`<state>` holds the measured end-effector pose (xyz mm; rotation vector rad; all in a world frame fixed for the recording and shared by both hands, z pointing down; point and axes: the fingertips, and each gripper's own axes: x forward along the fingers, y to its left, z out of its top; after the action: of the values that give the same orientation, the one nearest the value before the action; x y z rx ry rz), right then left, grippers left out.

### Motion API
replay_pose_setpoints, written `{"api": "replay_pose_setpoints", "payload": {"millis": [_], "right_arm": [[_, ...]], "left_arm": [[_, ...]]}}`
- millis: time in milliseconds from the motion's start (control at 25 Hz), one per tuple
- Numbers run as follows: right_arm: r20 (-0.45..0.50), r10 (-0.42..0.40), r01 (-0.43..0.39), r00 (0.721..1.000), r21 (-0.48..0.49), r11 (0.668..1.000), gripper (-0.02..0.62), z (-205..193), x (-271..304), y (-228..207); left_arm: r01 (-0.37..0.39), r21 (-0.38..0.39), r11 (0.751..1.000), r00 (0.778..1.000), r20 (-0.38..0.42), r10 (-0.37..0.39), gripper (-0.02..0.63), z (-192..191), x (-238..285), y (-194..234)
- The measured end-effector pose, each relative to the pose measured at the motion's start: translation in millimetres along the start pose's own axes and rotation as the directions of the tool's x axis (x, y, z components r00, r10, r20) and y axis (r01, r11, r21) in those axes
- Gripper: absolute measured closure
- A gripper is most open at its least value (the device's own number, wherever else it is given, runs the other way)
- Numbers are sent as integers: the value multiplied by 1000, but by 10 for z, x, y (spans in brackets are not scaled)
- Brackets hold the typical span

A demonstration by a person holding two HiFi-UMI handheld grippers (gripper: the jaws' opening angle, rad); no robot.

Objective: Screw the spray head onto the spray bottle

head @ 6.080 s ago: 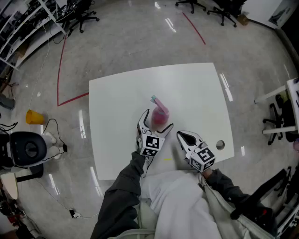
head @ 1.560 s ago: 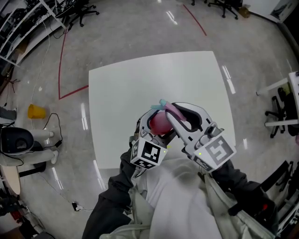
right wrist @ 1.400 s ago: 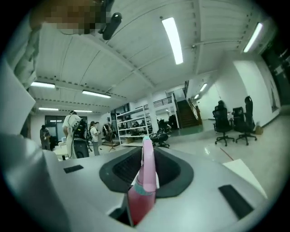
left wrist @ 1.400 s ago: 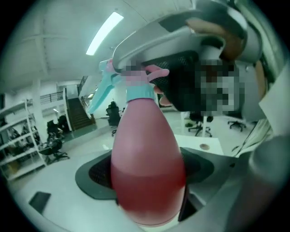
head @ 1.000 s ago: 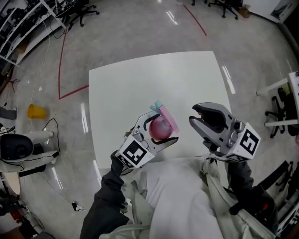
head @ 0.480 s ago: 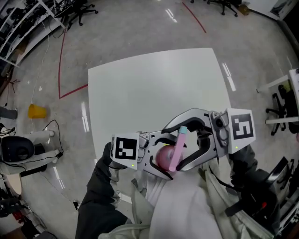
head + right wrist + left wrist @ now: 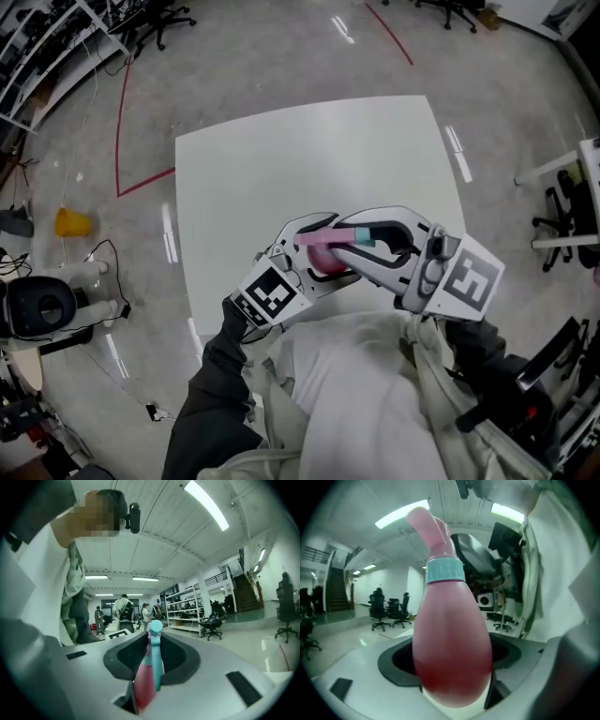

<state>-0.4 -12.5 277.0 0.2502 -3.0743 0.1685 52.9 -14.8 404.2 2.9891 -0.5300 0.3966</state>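
Observation:
A pink spray bottle (image 7: 324, 259) is held in the air over the white table's (image 7: 281, 169) near edge, close to the person's chest. My left gripper (image 7: 314, 255) is shut on its round body (image 7: 452, 653). A teal collar (image 7: 444, 570) joins the body to the pink spray head (image 7: 429, 527), which points toward the right gripper. My right gripper (image 7: 364, 238) comes in from the right, its jaws closing on the spray head (image 7: 149, 667), whose teal nozzle (image 7: 155, 627) sticks out between them. The bottle's base is hidden by the left jaws.
Red tape lines (image 7: 122, 141) run over the shiny floor round the table. A yellow object (image 7: 71, 223) lies on the floor at left. Office chairs (image 7: 159, 28) stand far back, and another white table (image 7: 586, 164) is at the right edge. Several people stand behind in the right gripper view.
A second ago the right gripper hung apart at the right. It has come in and narrowed its wide jaws onto the spray head. The left gripper has turned the bottle.

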Motion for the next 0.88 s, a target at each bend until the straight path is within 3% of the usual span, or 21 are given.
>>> {"api": "replay_pose_setpoints", "payload": {"millis": [120,280,400,640,760,880], "right_arm": [[-36,-63,61,997,-32,998,534,-99,24,-46],[-7,-47,47,999,8,999,532,-264,-27,-56],[25,-30,30,999,-13,999,528,-458,-74,-61],[43,-177,174,983,72,982,481,-944,-126,-436],[21,-257,254,966,80,964,463,-1194,-215,-548],[-28,-269,269,963,31,963,464,-1374,-291,-547]], "left_arm": [[-106,2,994,994,-36,106,176,-73,84,153],[-103,-27,994,994,-47,102,176,-212,85,97],[-136,-3,991,987,-83,136,176,-509,75,74],[-290,53,955,952,-86,294,176,-990,138,348],[-326,51,944,942,-71,329,176,-1209,342,413],[-330,46,943,940,-78,332,176,-1393,568,452]]}}
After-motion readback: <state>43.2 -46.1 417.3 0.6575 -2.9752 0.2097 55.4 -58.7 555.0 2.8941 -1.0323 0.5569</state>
